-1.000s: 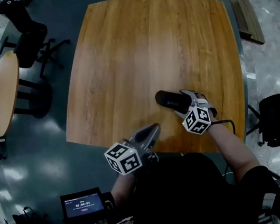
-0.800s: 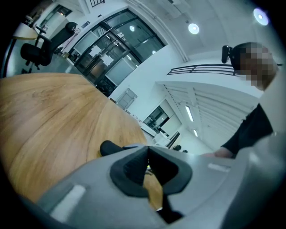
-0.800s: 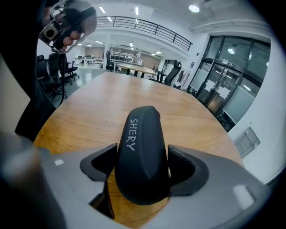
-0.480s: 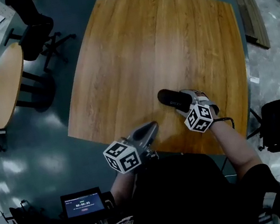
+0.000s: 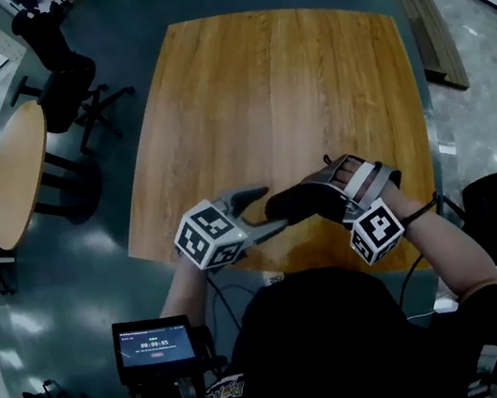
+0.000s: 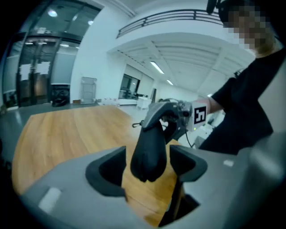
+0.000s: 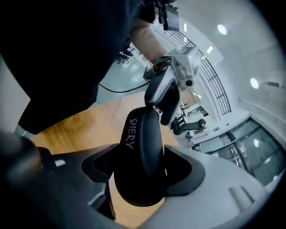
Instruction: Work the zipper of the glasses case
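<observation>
We are holding the black glasses case (image 5: pixel 299 203) up off the counter (image 5: pixel 267 85). The right gripper (image 5: pixel 331 193) fingers have just been closing and are clamping its middle. The left gripper (image 5: pixel 266 209) fingers have just been opening wide and are straddling its free end without touching. We judge the zipper is not yet being worked.

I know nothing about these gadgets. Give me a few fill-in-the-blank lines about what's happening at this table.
The right claw holds the glasses case, whose colour is ___.
White letters on it spell ___.
It hangs above a table made of ___.
Missing words: black; SHERY; wood.
</observation>
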Available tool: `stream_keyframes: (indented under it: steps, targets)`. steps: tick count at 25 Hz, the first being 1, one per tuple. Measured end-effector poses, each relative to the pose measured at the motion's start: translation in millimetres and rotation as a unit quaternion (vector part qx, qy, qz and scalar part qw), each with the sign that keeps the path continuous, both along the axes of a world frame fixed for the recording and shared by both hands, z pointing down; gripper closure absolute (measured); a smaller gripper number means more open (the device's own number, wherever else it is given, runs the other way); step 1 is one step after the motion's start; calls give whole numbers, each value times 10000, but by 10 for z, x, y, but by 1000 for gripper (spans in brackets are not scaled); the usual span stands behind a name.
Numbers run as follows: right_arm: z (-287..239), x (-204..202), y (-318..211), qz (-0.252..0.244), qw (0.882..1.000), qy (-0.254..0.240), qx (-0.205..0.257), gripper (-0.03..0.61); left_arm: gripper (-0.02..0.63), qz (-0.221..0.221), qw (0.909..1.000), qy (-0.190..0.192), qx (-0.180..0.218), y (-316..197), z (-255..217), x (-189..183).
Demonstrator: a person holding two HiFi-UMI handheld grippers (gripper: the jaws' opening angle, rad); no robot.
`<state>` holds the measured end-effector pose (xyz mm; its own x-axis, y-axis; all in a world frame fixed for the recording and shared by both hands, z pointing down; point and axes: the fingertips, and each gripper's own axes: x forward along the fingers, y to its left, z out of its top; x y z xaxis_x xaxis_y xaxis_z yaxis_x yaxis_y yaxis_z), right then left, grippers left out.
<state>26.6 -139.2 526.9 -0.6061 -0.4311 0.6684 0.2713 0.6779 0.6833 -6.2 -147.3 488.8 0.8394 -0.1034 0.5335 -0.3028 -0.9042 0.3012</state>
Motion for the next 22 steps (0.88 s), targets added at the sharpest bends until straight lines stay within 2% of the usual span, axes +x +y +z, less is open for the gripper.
stream_keyframes:
  steps: [3, 5, 7, 10, 13, 15, 17, 18, 20, 22]
  targets:
    - [-139, -116, 194, -428, 9980, 348, 294, 262, 277, 904, 9955, -287, 50, 195, 5, 291]
    - [-228, -196, 309, -637, 9959, 466, 449, 262, 273, 1465, 9884, -380, -155, 375, 38, 369]
    - [-291, -261, 398, -773, 9944, 501, 518, 262, 276, 1861, 9809, -287, -496, 535, 40, 410]
    - [-304, -298, 475, -817, 9941, 551, 446, 262, 290, 2100, 9748, -7, -746, 622, 13, 421]
    - [-417, -318, 506, -702, 9961, 333, 428, 250, 318, 2036, 9736, 512, -890, 627, -124, 405]
    - [-582, -333, 477, -500, 9980, -99, 375, 244, 333, 1874, 9720, 999, -1007, 584, -237, 386]
    - [-814, -268, 396, 8, 9958, -918, 48, 218, 337, 1594, 9681, 1573, -1128, 497, -364, 355]
    - [-937, -197, 340, 357, 9891, -1417, -175, 201, 337, 1405, 9640, 1905, -1208, 438, -441, 335]
    - [-1115, -39, 235, 1058, 9630, -2402, -619, 198, 337, 969, 9500, 2611, -1409, 309, -632, 284]
    - [-1180, 43, 181, 1576, 9281, -3226, -990, 190, 337, 581, 9275, 3285, -1686, 205, -820, 225]
